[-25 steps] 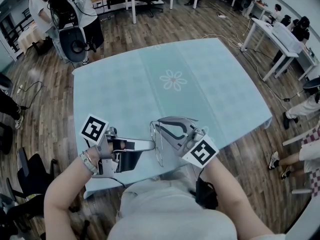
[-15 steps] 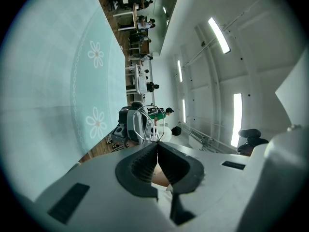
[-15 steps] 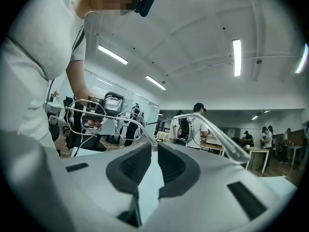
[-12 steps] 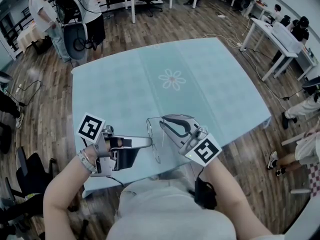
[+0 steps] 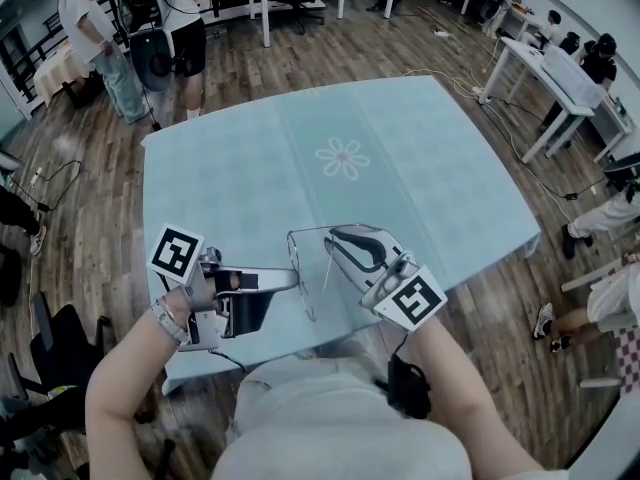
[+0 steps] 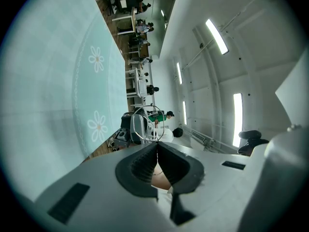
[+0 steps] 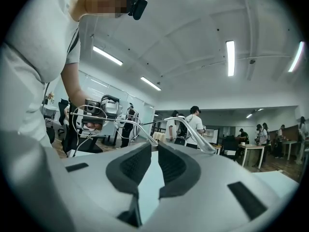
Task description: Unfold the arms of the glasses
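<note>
- Glasses [image 5: 303, 268]: thin wire rims, round lenses, clear plastic arms curving at the ends; held in the air over the near edge of the table [image 5: 250, 168], between the two grippers.
- Left gripper [image 5: 296, 279]: ribbed dark pads pressed together at the tips, clamped on the frame edge; one round rim shows just past the tips in the left gripper view [image 6: 145, 124].
- Right gripper [image 5: 332, 236]: jaws drawn in to a narrow slit, pinching one clear arm [image 7: 133, 131] at the very tips; second arm [image 7: 195, 133] arches free just to the right of them.
- Both grippers smooth grey shells, pointing level toward each other; marker cube [image 5: 176, 254] on the left one, marker cube [image 5: 413, 299] on the right.
- Tablecloth pale teal, faint check weave, white daisy motif [image 5: 342, 157] near the middle.
- Wood-plank floor [image 5: 400, 38] all round the table; white desks [image 5: 560, 83] with seated people at upper right; two standing people [image 5: 130, 28] with equipment at upper left; dark chair [image 5: 60, 343] at lower left.
- Nothing lying between the glasses and the cloth below.
</note>
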